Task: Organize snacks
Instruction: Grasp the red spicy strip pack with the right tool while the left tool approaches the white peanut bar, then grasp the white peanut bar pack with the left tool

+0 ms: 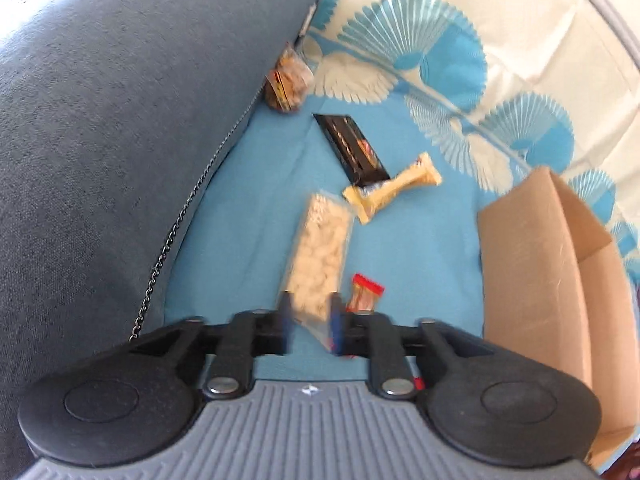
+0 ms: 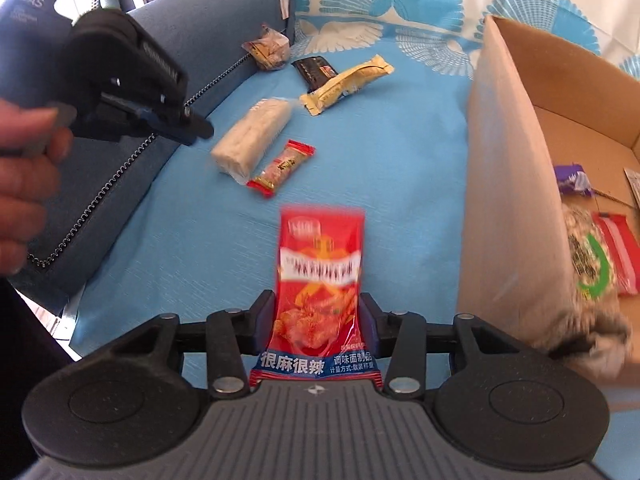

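My right gripper (image 2: 318, 308) is shut on a red spicy snack packet (image 2: 318, 276) and holds it above the blue bedsheet (image 2: 400, 152), left of the cardboard box (image 2: 508, 184). My left gripper (image 1: 310, 320) hovers above a clear bag of pale crackers (image 1: 320, 252), its fingers a narrow gap apart and empty; it also shows in the right wrist view (image 2: 196, 132). On the sheet lie the cracker bag (image 2: 252, 140), a small red-ended candy (image 2: 282, 168), a yellow bar (image 2: 348, 82), a black packet (image 2: 314, 70) and a clear nut bag (image 2: 268, 52).
The box holds a purple wrapper (image 2: 572, 180), a green-white pack (image 2: 588, 260) and a red pack (image 2: 616, 252). A blue-grey cushion (image 1: 120, 120) with a zip chain lies left. A patterned pillow (image 1: 440, 40) sits behind.
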Demonstrator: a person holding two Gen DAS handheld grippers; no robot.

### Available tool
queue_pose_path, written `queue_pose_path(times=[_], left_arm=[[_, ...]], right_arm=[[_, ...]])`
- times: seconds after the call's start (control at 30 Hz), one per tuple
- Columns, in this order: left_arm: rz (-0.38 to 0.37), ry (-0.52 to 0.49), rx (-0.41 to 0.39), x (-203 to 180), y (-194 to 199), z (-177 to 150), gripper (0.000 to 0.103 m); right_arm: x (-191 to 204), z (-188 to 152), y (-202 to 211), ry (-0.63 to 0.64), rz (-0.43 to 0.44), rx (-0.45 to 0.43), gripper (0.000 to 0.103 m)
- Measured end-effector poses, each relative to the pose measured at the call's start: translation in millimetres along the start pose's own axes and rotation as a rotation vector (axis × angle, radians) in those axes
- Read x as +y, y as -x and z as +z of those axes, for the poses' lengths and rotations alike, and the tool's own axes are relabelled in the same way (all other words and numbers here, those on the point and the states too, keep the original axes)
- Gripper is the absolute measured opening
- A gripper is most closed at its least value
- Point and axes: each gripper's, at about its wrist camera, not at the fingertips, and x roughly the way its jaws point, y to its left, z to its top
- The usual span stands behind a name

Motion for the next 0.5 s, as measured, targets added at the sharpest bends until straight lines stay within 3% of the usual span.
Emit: queue_pose_path(times=[0.13, 0.23, 0.3, 0.5], left_arm=[[0.017, -0.047, 0.007, -8.8, -11.5, 3.3, 0.043], [0.078, -0.158, -0.009, -22.7, -23.1, 6.7, 0.051], [0.109, -0.209, -0.017, -29.1, -31.4, 8.6, 0.063], [0.122, -0.179, 0.011, -26.8, -56.4, 17.5, 0.066]], right_arm=[[-0.5, -2.0, -1.6, 0.011, -0.015, -0.023, 0.047], [-1.9, -1.8, -9.6, 0.021, -0.007, -0.003, 0.063], [-2.7, -1.5, -15.7, 0.032, -0.004, 0.001, 0.070], [4.0, -1.6, -41.0, 0.068, -0.030, 0.038, 0.081]])
